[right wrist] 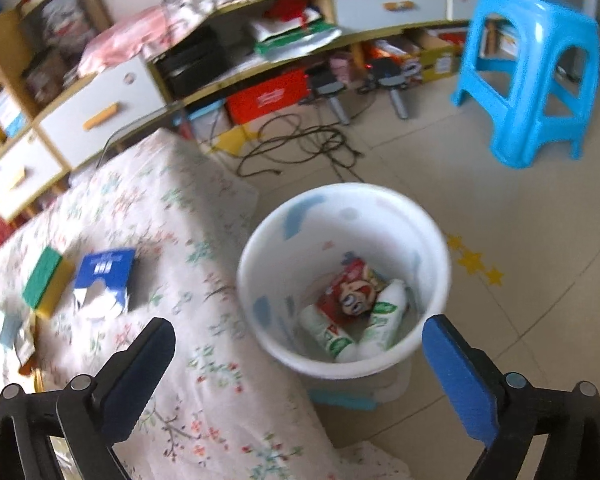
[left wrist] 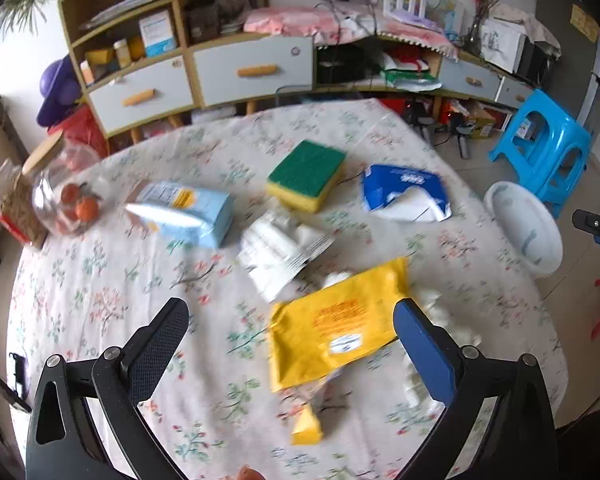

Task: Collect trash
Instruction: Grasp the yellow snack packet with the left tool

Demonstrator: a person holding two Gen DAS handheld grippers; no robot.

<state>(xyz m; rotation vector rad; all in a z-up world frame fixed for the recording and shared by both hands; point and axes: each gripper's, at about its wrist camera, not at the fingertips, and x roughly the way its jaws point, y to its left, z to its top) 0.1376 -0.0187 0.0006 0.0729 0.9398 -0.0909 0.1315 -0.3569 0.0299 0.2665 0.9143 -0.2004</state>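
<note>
The left gripper (left wrist: 292, 312) is hanging over the table (left wrist: 100, 280) with its jaws spread wide and nothing between the pads; the yellow packet (left wrist: 336, 328) is lying flat just beyond it, partly behind the blue finger (left wrist: 424, 344); a small yellow scrap (left wrist: 306, 426) is lying nearer to the camera, and some white crumpled paper (left wrist: 436, 312) is showing beside the packet. A little farther, the white wrapper (left wrist: 280, 252) is resting in the middle of the cloth; behind it the light blue pack (left wrist: 188, 212), the sponge (left wrist: 306, 174) and the blue tissue pack (left wrist: 404, 192) are standing apart from each other.

The right gripper (right wrist: 300, 344) is also standing wide and empty; it is pointing down at the white bin (right wrist: 260, 248) on the floor, just beside the table edge; inside the bin a red wrapper (right wrist: 352, 292) and white-green packages (right wrist: 384, 320) are already lying.

I judge that the right hand is at the drop step and the left is going for a new piece; the next move is asking the left jaws to come down around the yellow packet's edge, because it is thin and flat on soft cloth.
</note>
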